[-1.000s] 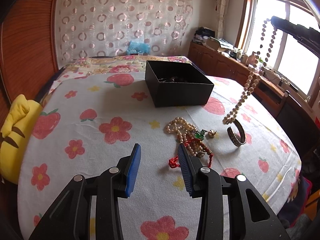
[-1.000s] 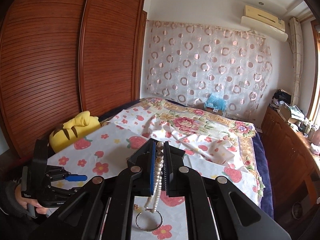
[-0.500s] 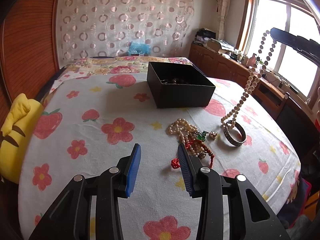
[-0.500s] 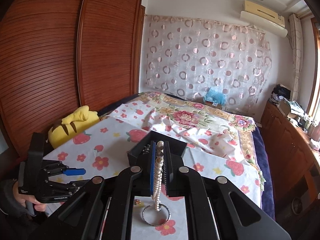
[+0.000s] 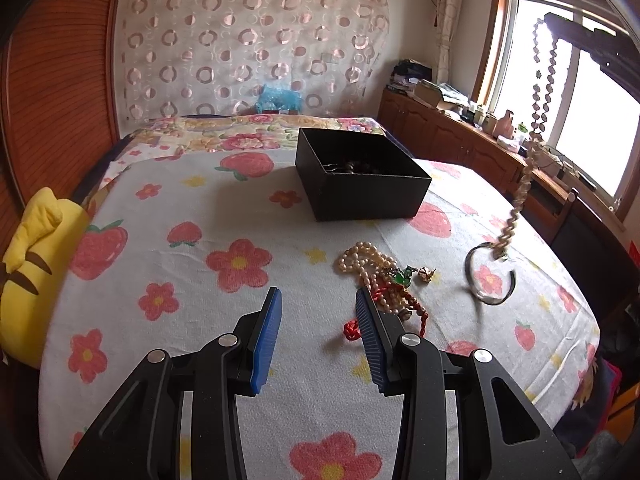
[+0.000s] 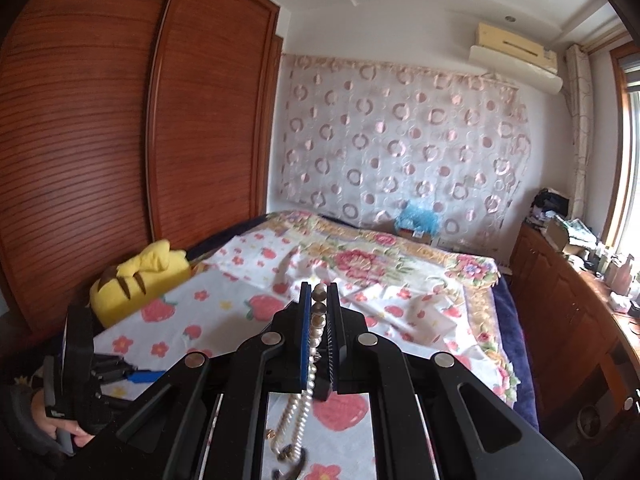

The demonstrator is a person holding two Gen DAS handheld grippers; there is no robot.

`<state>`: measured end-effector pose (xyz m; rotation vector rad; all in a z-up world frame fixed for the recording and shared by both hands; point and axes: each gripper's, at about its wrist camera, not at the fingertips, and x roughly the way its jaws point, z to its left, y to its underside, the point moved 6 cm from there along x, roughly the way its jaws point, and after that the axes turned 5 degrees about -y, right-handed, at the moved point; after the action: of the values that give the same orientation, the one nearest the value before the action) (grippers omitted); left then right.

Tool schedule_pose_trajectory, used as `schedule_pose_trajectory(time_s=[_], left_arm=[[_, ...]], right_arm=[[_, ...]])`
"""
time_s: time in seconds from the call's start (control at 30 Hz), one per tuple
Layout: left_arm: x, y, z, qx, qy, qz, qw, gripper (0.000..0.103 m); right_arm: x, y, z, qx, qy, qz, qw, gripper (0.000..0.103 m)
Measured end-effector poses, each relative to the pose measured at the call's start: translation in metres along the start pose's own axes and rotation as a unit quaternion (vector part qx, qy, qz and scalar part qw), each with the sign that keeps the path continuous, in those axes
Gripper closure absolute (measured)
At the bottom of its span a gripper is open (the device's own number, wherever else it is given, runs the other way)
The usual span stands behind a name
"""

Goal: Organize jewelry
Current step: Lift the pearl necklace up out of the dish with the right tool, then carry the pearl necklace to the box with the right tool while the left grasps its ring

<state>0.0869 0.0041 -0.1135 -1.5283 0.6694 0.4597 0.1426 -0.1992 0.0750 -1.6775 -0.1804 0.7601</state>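
My right tongs (image 6: 319,312) are clamped on a pearl necklace (image 5: 528,160), which hangs down with its lower end touching the metal bangle (image 5: 490,274) on the bed (image 5: 200,216). My left tongs (image 5: 318,336) are spread apart over the sheet, beside a tangle of beads (image 5: 378,276); the black box (image 5: 360,178) sits beyond.

A glossy pearl-bead necklace (image 5: 524,178) is gleaming. The matt black cardboard box (image 5: 362,178) is sitting on soft flower-printed cloth (image 5: 168,216), beside a shiny metal bangle (image 5: 490,272).
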Motion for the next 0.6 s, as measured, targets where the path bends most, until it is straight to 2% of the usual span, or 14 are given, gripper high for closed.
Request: schedule_pose_trajectory(time_s=[0.6], left_arm=[[0.005, 0.001, -0.003, 0.002, 0.002, 0.003, 1.0000, 0.066]], right_arm=[[0.015, 0.049, -0.033, 0.023, 0.033, 0.052, 0.998, 0.095]])
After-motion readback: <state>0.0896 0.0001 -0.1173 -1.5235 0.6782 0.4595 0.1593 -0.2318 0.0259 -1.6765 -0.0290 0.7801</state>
